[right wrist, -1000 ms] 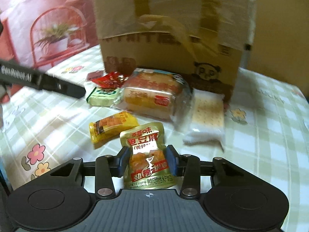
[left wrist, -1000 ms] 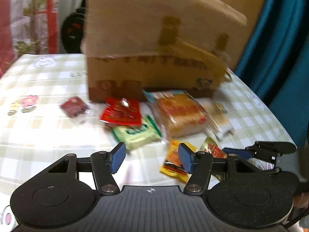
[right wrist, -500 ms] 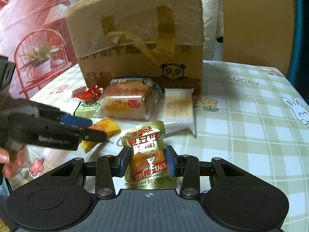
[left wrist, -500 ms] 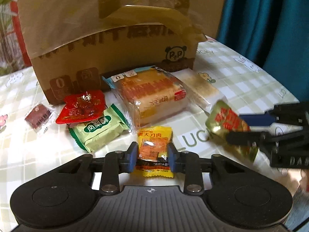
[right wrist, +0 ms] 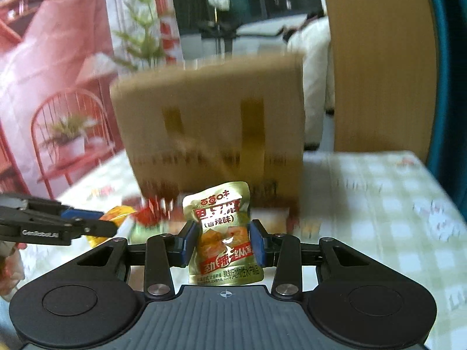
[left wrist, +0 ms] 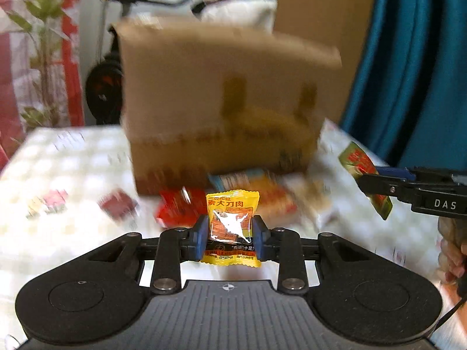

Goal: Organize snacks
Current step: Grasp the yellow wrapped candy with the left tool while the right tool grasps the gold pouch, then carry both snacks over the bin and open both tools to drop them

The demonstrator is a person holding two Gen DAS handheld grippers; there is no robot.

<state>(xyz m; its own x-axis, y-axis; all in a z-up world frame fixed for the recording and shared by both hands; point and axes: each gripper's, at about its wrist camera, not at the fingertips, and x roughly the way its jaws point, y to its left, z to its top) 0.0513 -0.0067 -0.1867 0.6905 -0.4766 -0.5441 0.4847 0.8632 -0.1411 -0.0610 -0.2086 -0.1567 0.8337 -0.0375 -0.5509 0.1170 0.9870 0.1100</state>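
You've got the yellow packet [left wrist: 232,227] clamped in your left gripper [left wrist: 230,237], gold pouch [right wrist: 223,236] in your right gripper [right wrist: 224,245], both frame-center. Rest of the snacks [left wrist: 178,210] lie unsorted by the cardboard box [left wrist: 221,108].

ahead: cardboard box [left wrist: 224,110] blocks both views | before box: blurred snack pile [left wrist: 233,195] crowds cloth | open: checked tablecloth [right wrist: 379,204] right of box; bare cloth [left wrist: 64,169] left
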